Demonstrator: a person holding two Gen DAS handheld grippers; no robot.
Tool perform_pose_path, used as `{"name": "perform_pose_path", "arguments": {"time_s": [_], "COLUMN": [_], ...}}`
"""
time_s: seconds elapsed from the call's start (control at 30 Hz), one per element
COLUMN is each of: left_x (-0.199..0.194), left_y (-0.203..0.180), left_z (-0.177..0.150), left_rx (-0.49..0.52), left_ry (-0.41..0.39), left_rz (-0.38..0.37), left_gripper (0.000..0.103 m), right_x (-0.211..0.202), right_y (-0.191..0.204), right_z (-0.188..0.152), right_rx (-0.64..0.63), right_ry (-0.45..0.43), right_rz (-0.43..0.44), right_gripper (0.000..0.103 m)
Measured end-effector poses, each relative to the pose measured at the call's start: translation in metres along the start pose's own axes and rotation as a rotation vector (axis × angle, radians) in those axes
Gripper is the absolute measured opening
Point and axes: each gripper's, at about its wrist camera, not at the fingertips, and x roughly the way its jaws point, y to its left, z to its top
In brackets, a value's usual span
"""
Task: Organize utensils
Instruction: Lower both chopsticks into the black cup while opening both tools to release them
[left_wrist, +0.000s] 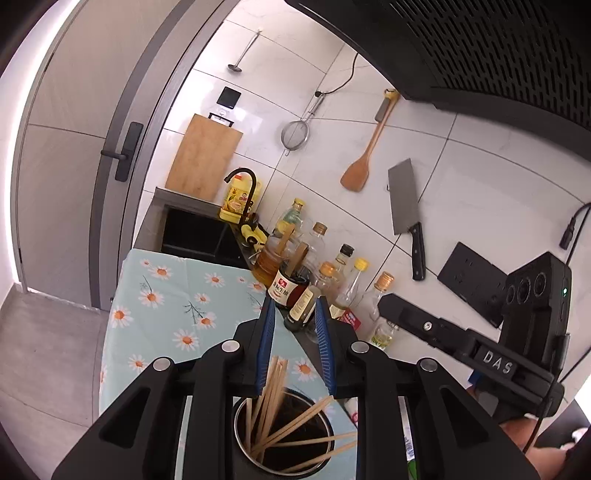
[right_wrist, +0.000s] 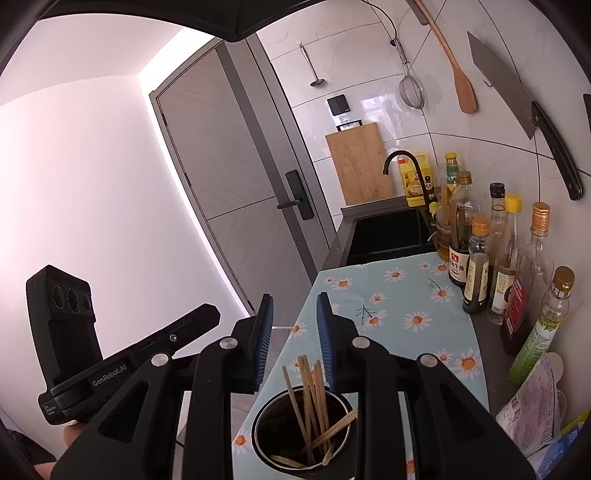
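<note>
A round metal holder (left_wrist: 325, 424) stands on the daisy-print cloth (left_wrist: 166, 295) and holds several wooden chopsticks (left_wrist: 273, 398). My left gripper (left_wrist: 295, 306) is open and empty, raised above and just behind the holder. In the right wrist view the same holder (right_wrist: 343, 406) with chopsticks (right_wrist: 310, 398) sits under my right gripper (right_wrist: 295, 306), which is open and empty too. Each gripper's body shows in the other's view: the right one (left_wrist: 480, 332), the left one (right_wrist: 110, 354).
Several sauce and oil bottles (right_wrist: 480, 266) line the wall side of the counter. A dark sink (right_wrist: 388, 232) with a black tap lies beyond the cloth. A cleaver (left_wrist: 406, 206), wooden spatula (left_wrist: 365, 155), strainer and ladle hang on the tiled wall. A cutting board (left_wrist: 203, 155) leans there.
</note>
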Motion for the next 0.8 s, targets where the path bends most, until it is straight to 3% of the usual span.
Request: {"name": "perform_pose_path", "arguments": {"time_s": [0.1,0.47,0.53,0.6,0.73,0.8], "left_x": [-0.003,-0.032,-0.038,-0.045,-0.058,-0.064], "left_y": [-0.002,-0.020,-0.025,-0.029,-0.037,-0.041], "left_z": [-0.001,-0.012,-0.016,-0.021,-0.035,-0.042], "left_rx": [0.001,0.054,0.067,0.082,0.102,0.104], "left_ry": [0.005,0.036,0.045,0.044,0.063,0.064], "left_rz": [0.003,0.039,0.045,0.064,0.089,0.095], "left_gripper": [0.022,0.022,0.023,0.031,0.035,0.049], "right_x": [-0.007,-0.043,-0.052,-0.062,-0.077,-0.084], "right_y": [0.003,0.016,0.017,0.017,0.014,0.009], "right_z": [-0.001,-0.013,-0.018,-0.025,-0.039,-0.048], "right_rx": [0.010,-0.001,-0.007,0.000,0.010,0.030], "right_ry": [0.000,0.029,0.036,0.044,0.074,0.097], "right_rz": [0.001,-0.009,-0.004,-0.004,0.004,0.025], "right_gripper": [0.039,0.040,0.045,0.048,0.055,0.057]}}
